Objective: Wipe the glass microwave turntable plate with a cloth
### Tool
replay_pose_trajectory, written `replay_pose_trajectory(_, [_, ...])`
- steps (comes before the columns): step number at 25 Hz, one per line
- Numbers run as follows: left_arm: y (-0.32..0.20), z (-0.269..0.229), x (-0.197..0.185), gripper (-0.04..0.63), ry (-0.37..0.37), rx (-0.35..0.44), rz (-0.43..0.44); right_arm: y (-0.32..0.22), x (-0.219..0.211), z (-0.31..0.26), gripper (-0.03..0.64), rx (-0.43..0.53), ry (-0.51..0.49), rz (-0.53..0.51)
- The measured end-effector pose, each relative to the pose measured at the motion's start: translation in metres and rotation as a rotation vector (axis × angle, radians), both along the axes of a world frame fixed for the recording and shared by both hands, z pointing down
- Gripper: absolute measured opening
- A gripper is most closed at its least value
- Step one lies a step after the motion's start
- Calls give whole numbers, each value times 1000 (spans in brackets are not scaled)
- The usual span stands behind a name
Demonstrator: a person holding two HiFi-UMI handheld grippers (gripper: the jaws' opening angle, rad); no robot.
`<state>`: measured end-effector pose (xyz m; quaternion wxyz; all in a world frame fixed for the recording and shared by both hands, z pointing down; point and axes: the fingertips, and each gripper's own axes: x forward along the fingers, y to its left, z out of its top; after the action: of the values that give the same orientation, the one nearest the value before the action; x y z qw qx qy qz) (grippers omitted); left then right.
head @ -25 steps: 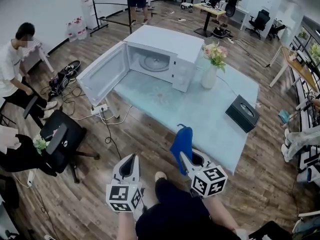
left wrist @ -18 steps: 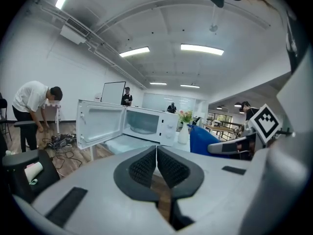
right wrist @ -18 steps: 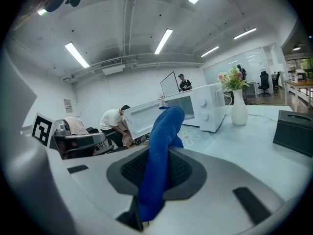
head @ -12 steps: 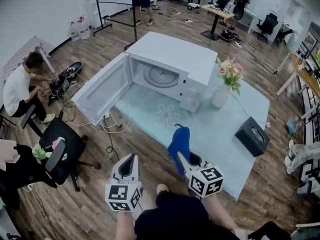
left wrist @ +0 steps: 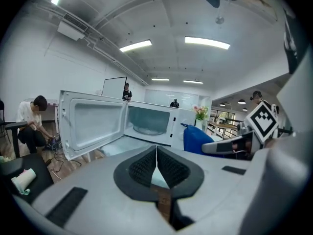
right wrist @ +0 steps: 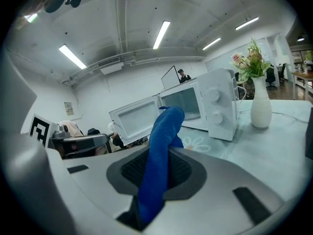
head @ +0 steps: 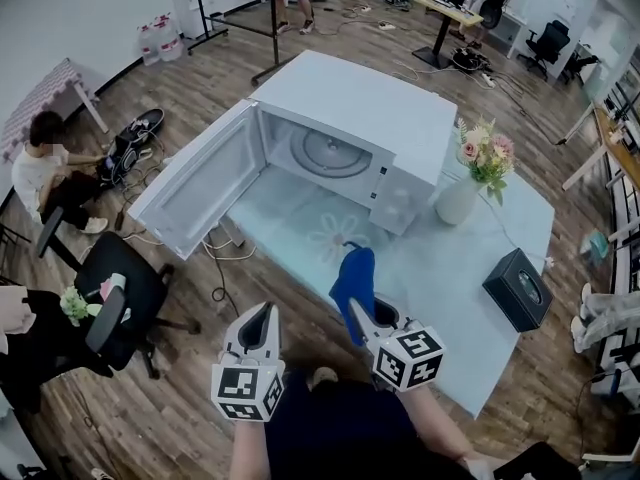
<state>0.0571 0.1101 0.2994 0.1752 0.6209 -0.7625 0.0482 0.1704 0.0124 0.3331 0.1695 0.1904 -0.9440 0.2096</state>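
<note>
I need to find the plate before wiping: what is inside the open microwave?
The glass turntable plate lies on the microwave floor, bare. Anything beneath it is covered.

A flower vase (head: 460, 200) and black tissue box (head: 519, 289) stand on the pale table (head: 440, 280).

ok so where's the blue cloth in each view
Head view: blue cloth low centre, in the right hand-held gripper.
Left gripper view: cloth right of centre.
Right gripper view: cloth dead centre, clamped between the jaws.
Shared landmark: the open microwave.
</note>
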Motion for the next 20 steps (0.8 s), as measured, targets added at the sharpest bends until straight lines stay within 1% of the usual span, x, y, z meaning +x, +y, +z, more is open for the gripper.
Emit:
replay_pose_trajectory(4, [-23, 5, -15, 8, 3, -14, 25, -13, -14, 9, 63, -40, 9, 16])
replay_pose_trajectory(8, [-53, 11, -36, 8, 10, -21, 71, -32, -30, 15, 64, -53, 20, 52])
replay_pose_trajectory(15, [-107, 18, -85, 8, 18, -48, 210, -62, -74, 25, 64, -82, 76, 142])
replay_pose_trajectory(18, [-128, 22, -108, 8, 42, -54, 260, -76, -99, 27, 64, -89, 100, 177])
replay_pose_trajectory(20, [-140, 23, -122, 8, 65, -58, 309, -82, -114, 25, 66, -90, 115, 216])
